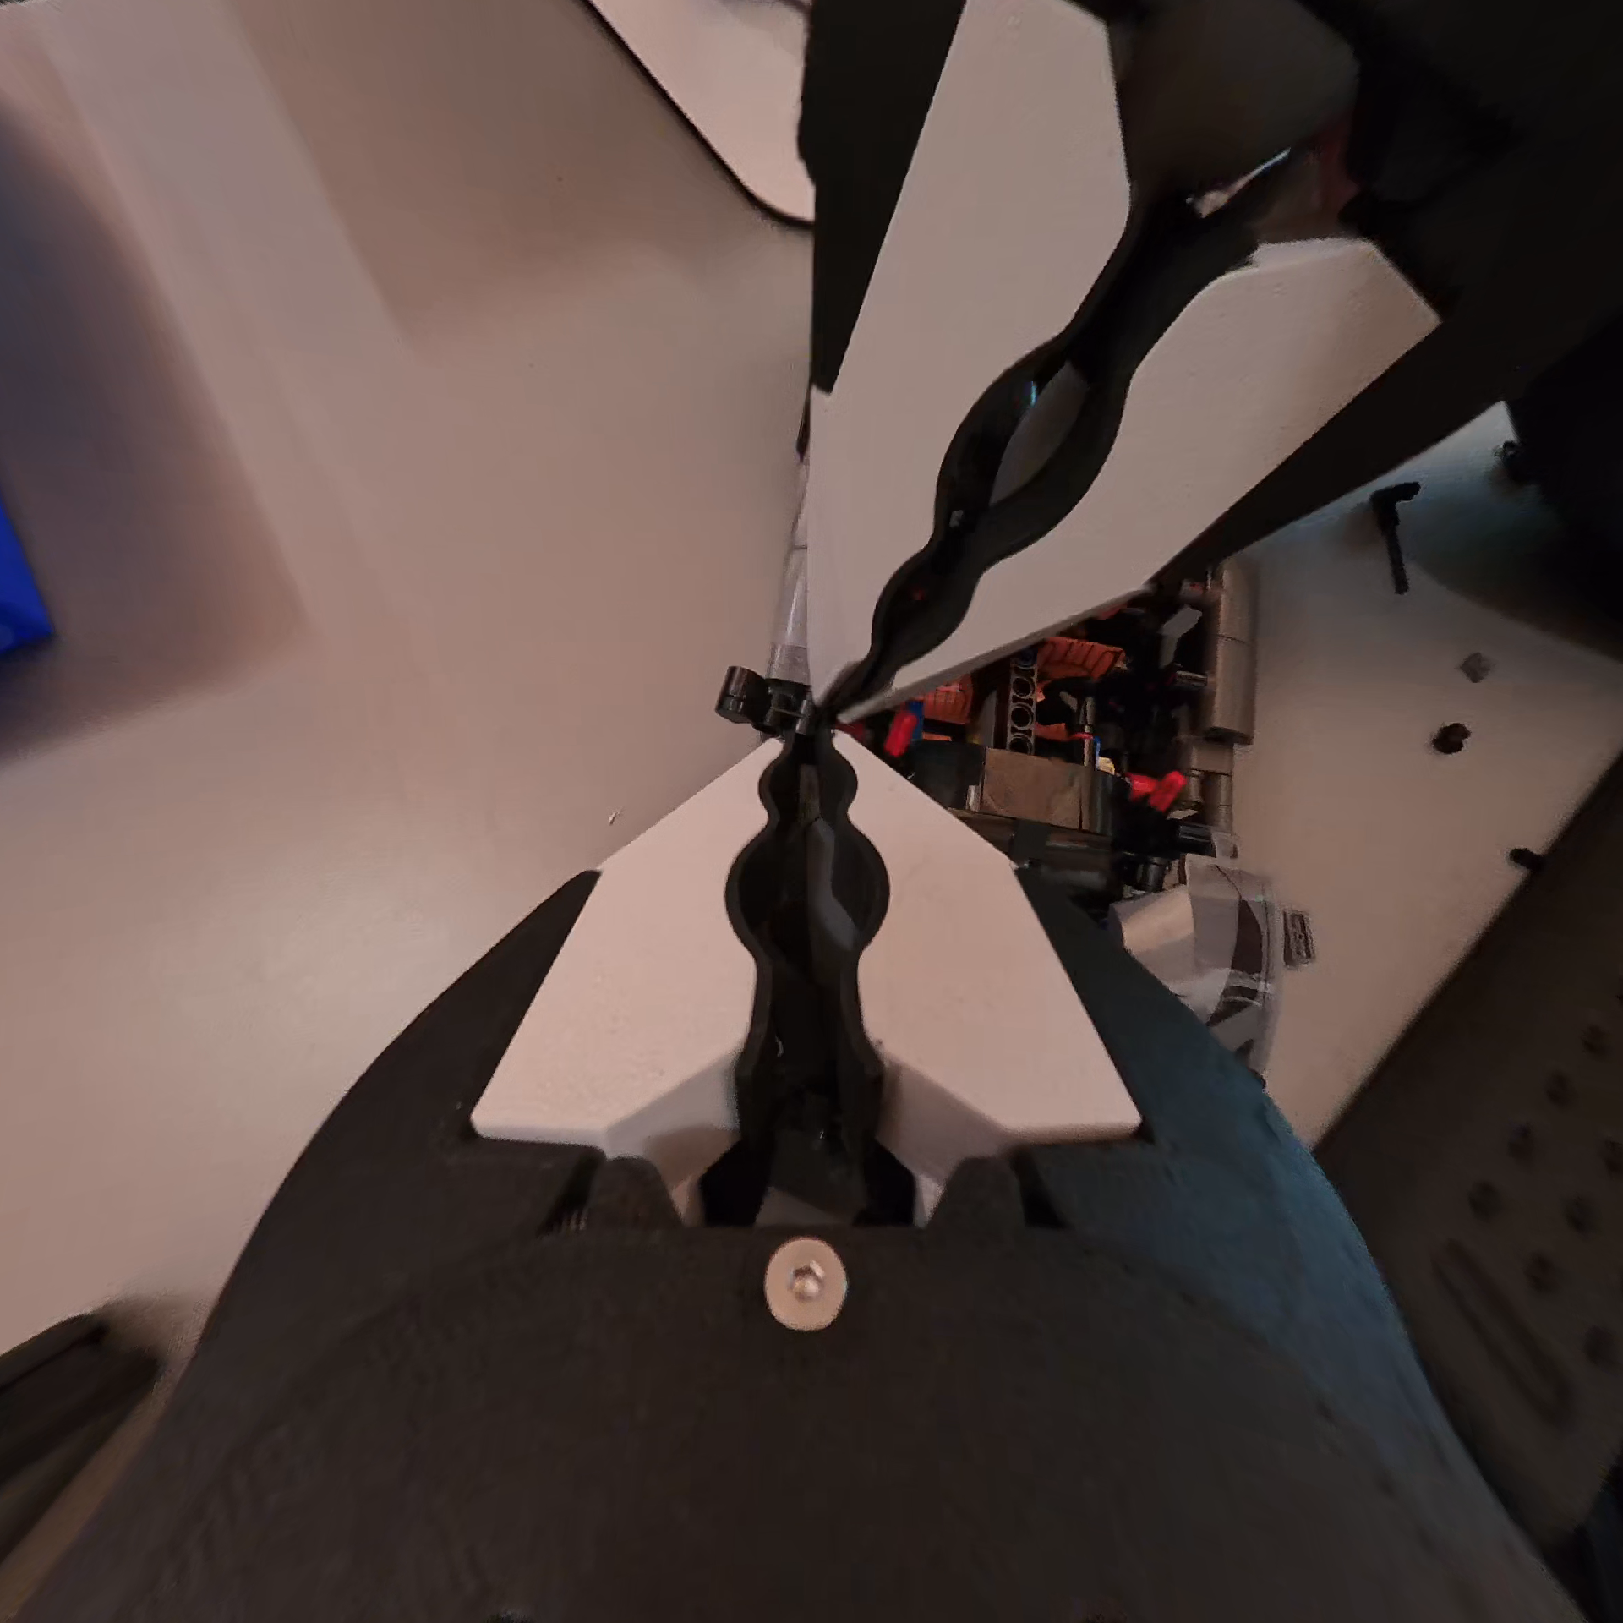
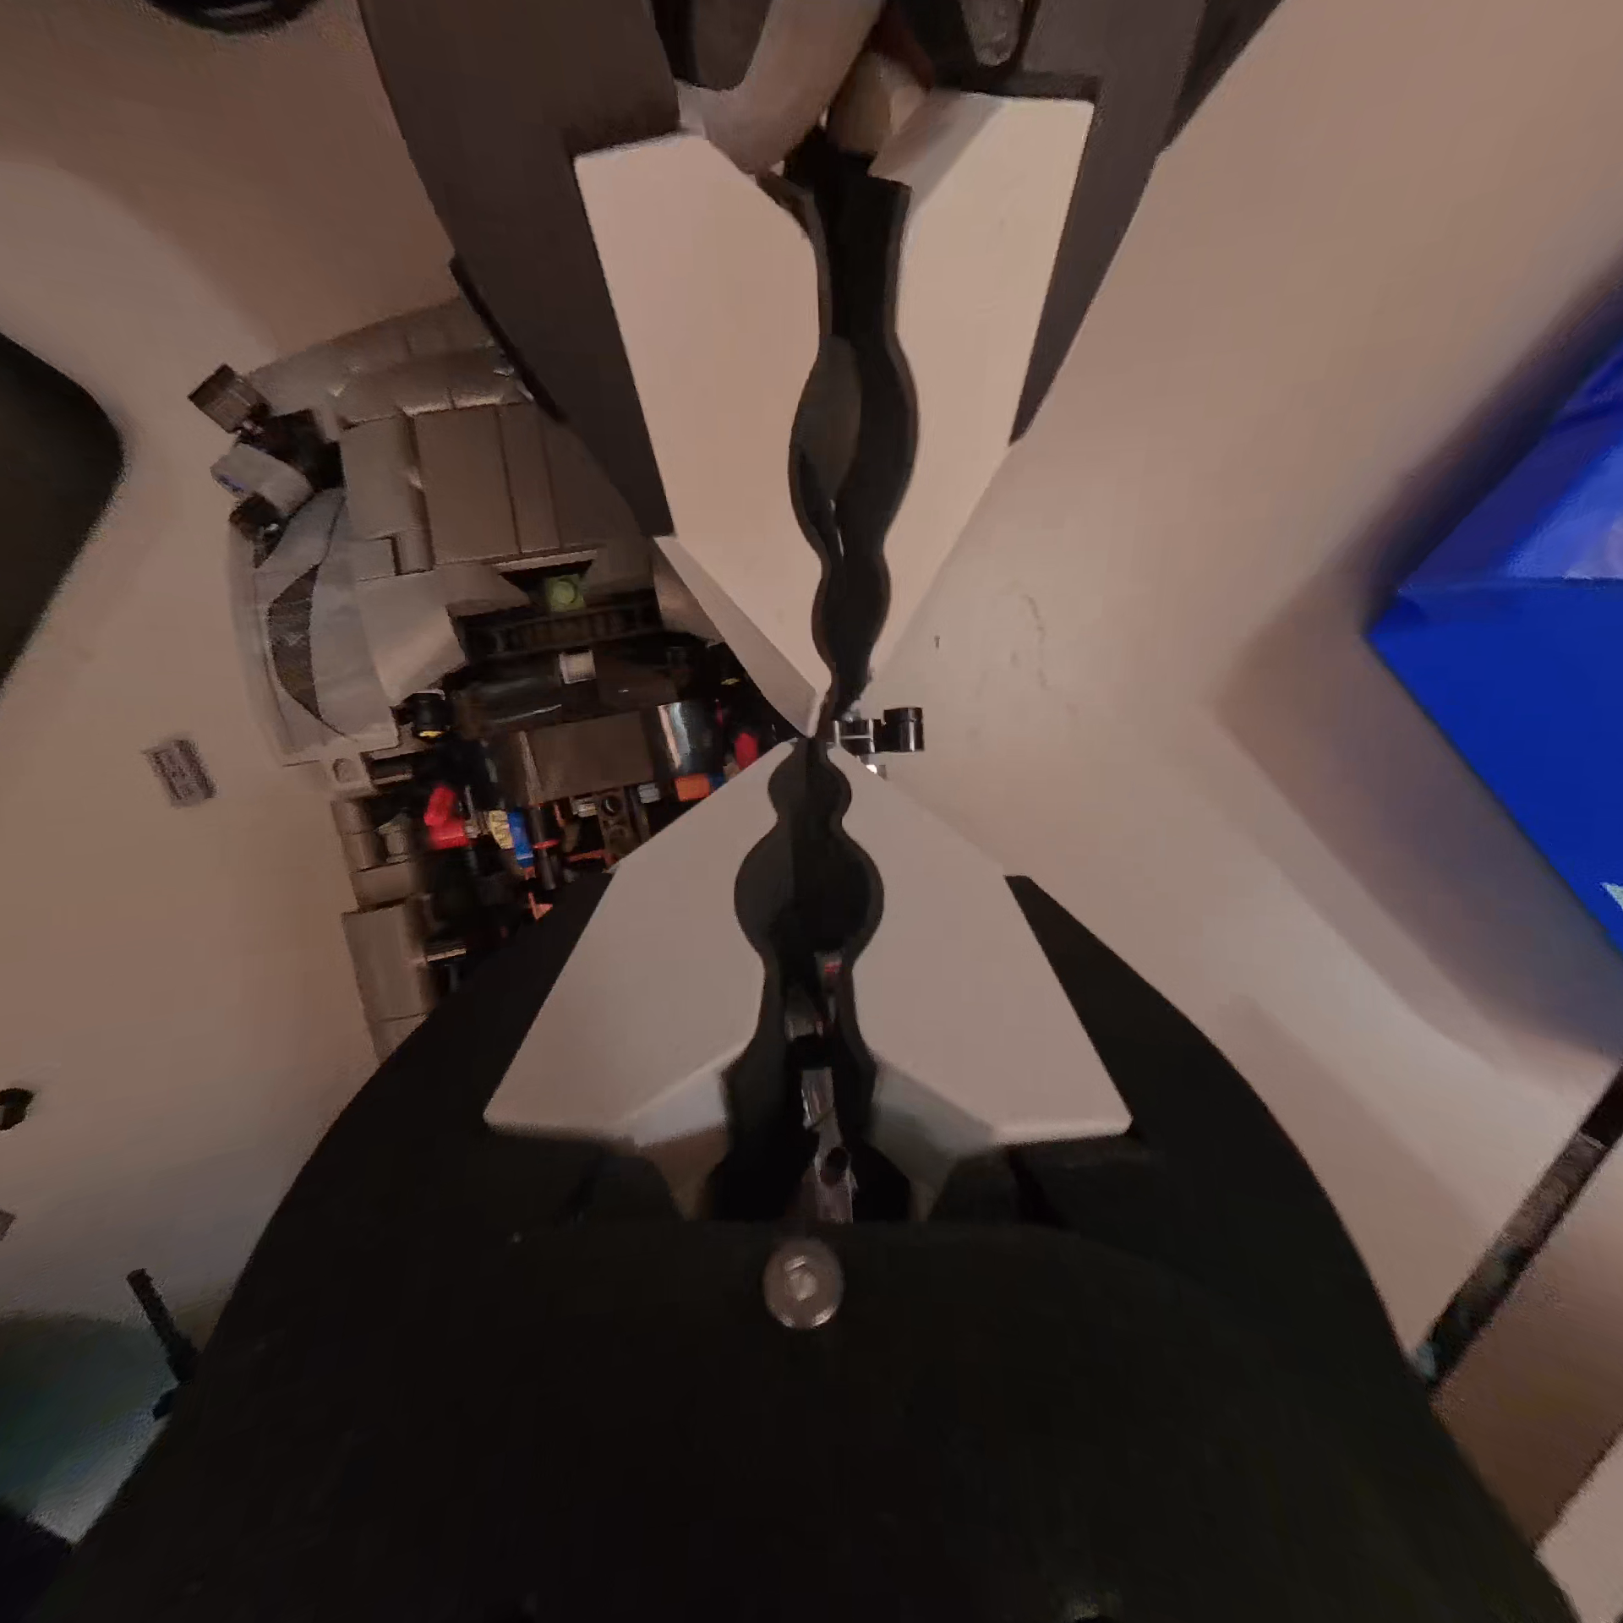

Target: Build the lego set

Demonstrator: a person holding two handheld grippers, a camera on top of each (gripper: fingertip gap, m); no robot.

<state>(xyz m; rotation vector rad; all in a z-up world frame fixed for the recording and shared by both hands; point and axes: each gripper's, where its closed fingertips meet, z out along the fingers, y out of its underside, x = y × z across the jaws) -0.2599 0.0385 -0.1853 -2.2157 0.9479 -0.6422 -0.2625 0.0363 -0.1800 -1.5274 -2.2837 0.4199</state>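
My two grippers meet tip to tip above the white table [image 1: 351,527]. A small black connector piece [image 1: 760,698] with a silvery part sticks out sideways right at the meeting point; it also shows in the right wrist view [image 2: 891,729]. My left gripper [image 1: 806,736] is shut, and the piece's end runs into its fingertips. My right gripper [image 2: 821,748] is shut too, its tips against the same spot; whether it pinches the piece is not clear. In the left wrist view the right gripper [image 1: 830,703] comes in from the upper right.
The part-built grey lego model [image 1: 1098,729] with orange, red and blue parts lies just behind the tips, also in the right wrist view [image 2: 492,703]. Loose small black pieces [image 1: 1392,536] lie on the table. A blue object [image 2: 1511,667] stands at the side. Left and right tips are no more than a few centimetres apart.
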